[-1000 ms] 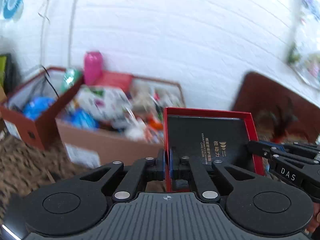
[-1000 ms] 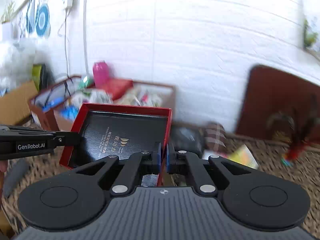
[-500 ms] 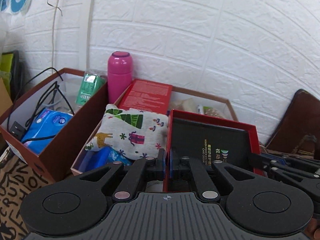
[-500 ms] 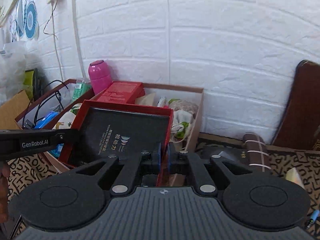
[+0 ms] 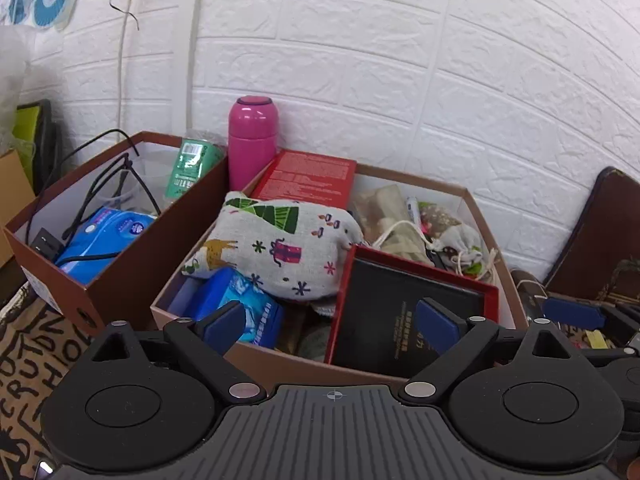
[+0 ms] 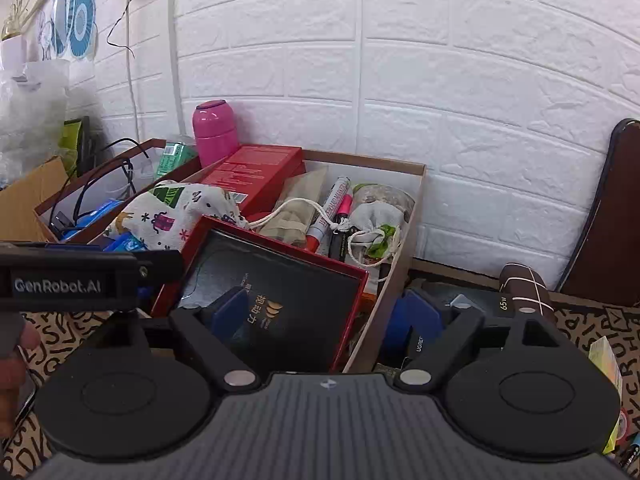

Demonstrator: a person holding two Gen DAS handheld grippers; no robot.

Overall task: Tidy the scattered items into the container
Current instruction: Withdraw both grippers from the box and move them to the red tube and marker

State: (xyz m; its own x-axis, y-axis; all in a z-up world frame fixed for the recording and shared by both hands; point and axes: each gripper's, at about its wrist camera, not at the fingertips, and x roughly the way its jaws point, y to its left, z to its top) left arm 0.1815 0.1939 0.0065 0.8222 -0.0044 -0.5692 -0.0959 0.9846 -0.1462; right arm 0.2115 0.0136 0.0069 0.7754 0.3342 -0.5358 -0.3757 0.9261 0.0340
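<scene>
A red box with a black insert lies tilted in the brown cardboard container, on top of the items there and beside a printed cloth pouch. My left gripper hangs over the container's near rim with its jaws opening. The box's left edge shows between the pads, which do not touch it. In the right wrist view my right gripper is also opening, pads clear of the red box's right rim. The left gripper shows at that view's left edge.
A second brown box with cables and a blue tissue pack stands left of the container. A pink bottle stands by the white brick wall. On the patterned mat to the right lie a charger and a brown roll.
Both grippers carried the red box forward and down over the container, shut on its rims. They have since opened, and the box rests in the container.
</scene>
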